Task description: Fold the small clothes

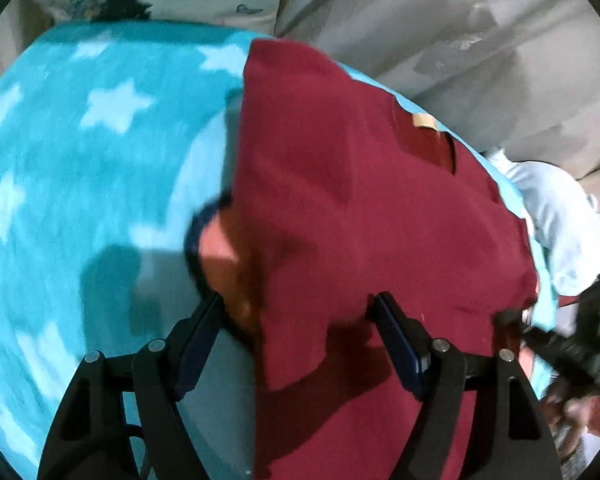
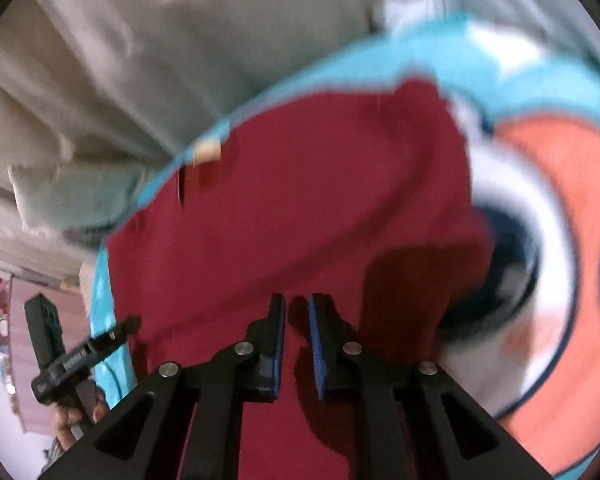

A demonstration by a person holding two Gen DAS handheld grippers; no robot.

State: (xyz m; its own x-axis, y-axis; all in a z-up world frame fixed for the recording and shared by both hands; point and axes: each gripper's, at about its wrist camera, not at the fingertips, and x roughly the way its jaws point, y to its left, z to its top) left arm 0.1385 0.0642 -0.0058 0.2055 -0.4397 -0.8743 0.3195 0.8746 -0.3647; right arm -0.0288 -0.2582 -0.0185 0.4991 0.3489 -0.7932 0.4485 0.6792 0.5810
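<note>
Maroon knit fabric, a small garment (image 1: 360, 200) with a tan label (image 1: 425, 121) near one edge, lies spread on a turquoise fleece blanket with pale stars (image 1: 80, 140). We cannot tell what surface carries the blanket. An orange, white and navy patch (image 2: 552, 208) shows just beside the garment on the right wrist view; both views are motion-blurred, so we cannot tell whether it is print or another piece.

Our left tool (image 1: 300, 312) has its fingers spread wide over the garment's near edge, where a ragged flap casts a shadow; nothing is held between them. Our right tool (image 2: 296, 312) hovers over the maroon cloth with its blue pads (image 2: 315, 344) nearly together, a narrow gap remaining; we see no cloth in that gap.

Judgement: the fold looks barely started, and the step in hand is taking hold of the near hem. To do it well, we should:
- lower the left tool so one finger slides under the flap, then pinch only the maroon layer, not the fleece;
- open the right tool and grip the same hem further along;
- lift both evenly, keeping the hem taut.
</note>
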